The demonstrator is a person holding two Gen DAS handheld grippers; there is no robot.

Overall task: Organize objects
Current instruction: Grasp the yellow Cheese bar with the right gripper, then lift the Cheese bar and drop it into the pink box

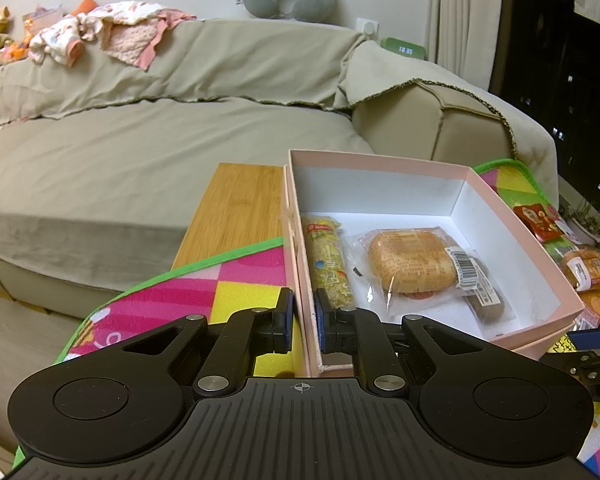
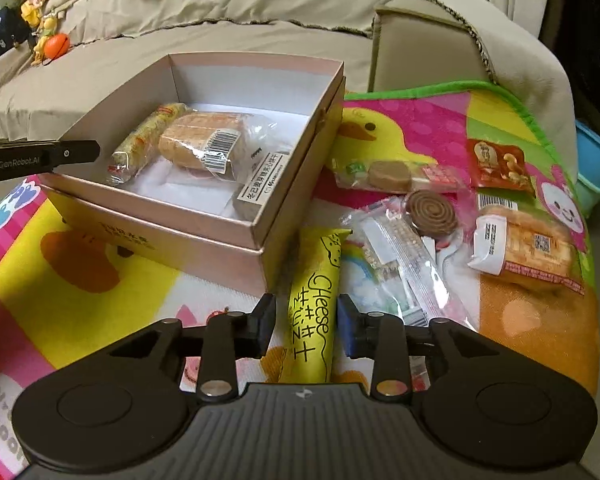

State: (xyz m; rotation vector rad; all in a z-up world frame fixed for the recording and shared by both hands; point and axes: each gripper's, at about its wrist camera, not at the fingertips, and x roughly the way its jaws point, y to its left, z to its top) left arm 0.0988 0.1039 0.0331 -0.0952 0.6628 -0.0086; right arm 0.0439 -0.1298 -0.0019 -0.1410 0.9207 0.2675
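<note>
Now, target: we read the yellow cheese stick packet (image 2: 315, 312) as the next thing to go into the pink box (image 2: 288, 184), which already holds three wrapped snacks.
Where it lies: on the colourful play mat (image 2: 100, 264), just right of the box's near corner, among the loose snacks not yet put away.
Key relation: its long axis runs almost straight along our right gripper (image 2: 305, 326), near end between the fingers and far end pointing away toward the box corner.
Right fingers: parted to a middling width, one on each side of the packet with a clear gap on both sides; nothing is held yet.
Left gripper (image 1: 303, 322): narrowly set astride the box's left wall (image 1: 300, 280), one pad outside and one inside; we judge it is steadying the box, though actual pinching cannot be confirmed.
Nearer hand: the right, plainly; the left is occupied at the box.
Coming move, our judgement: closing across the packet's short width should do, followed by a lift up and to the left over the box wall.
Right view only: the cheese stick, the spiral biscuit (image 2: 431, 213) and the other scattered packets.
Left view only: the wall between the pads, the wrapped bread bun (image 1: 412, 264) from above, and bare box floor (image 1: 440, 312) nearest us.
</note>
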